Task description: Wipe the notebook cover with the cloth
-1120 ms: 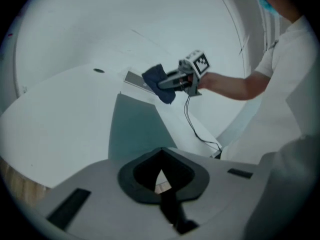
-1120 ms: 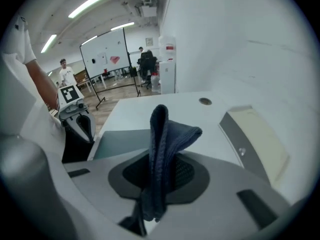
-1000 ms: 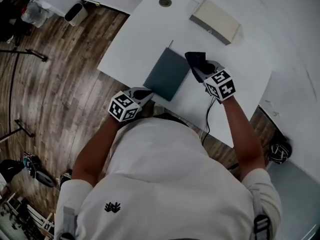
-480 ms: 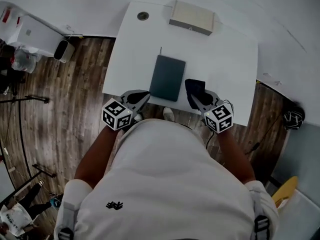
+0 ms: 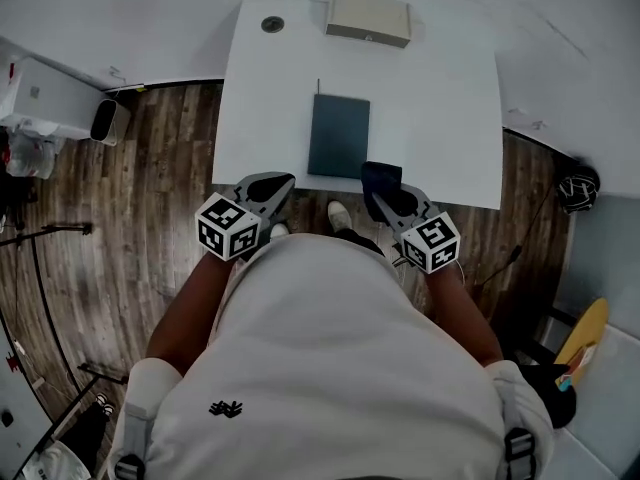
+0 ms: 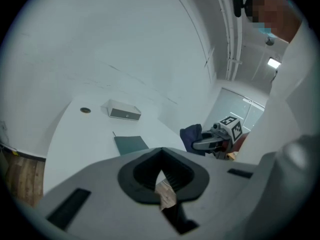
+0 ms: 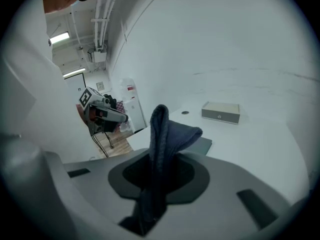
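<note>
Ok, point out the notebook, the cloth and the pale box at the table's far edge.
notebook [image 5: 338, 135], head view, middle of its dark cover.
cloth [image 7: 161, 129], right gripper view, on the upright fold.
box [image 5: 368, 16], head view, middle of its top face.

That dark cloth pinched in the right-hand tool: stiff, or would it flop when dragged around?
Probably floppy: the cloth folds over and droops where it rises from the right tool. It looks soft and thick, so it is likely light and not slippery in the grip. On the notebook it would likely bunch rather than push flat.
</note>
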Motion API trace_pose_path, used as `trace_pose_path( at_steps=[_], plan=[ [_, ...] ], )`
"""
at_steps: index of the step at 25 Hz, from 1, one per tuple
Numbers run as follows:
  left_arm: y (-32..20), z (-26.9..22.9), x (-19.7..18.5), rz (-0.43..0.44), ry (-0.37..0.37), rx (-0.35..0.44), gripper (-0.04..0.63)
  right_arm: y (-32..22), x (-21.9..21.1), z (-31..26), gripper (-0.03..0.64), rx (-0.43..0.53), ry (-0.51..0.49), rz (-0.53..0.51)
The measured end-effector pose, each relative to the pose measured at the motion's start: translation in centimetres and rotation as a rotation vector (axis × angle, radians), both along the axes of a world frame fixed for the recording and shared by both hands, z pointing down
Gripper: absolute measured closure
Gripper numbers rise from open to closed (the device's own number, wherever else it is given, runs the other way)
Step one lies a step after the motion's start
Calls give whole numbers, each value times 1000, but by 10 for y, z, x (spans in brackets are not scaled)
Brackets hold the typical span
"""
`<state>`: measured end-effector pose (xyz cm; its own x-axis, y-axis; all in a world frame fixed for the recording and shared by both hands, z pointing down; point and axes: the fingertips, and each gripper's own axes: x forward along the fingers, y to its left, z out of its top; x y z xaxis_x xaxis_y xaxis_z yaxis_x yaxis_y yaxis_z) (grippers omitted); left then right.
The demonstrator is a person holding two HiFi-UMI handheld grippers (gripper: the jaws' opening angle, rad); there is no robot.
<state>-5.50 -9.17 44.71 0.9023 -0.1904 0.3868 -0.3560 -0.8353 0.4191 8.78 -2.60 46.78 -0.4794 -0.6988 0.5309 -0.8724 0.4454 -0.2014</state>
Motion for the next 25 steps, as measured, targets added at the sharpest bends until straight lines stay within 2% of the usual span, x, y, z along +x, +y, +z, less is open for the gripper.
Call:
trace_pose_path(
  at_steps=[9, 17, 25],
  plan=[
    [30, -17, -45, 67, 39, 52, 595, 24, -58, -22, 555, 65, 7, 47],
    [50, -17, -81, 35, 67, 54, 595, 44, -93, -29, 555, 82, 16, 17],
    [53, -22, -106, -5, 65, 63, 595, 41, -113, -41, 555, 101, 29, -34]
  ],
)
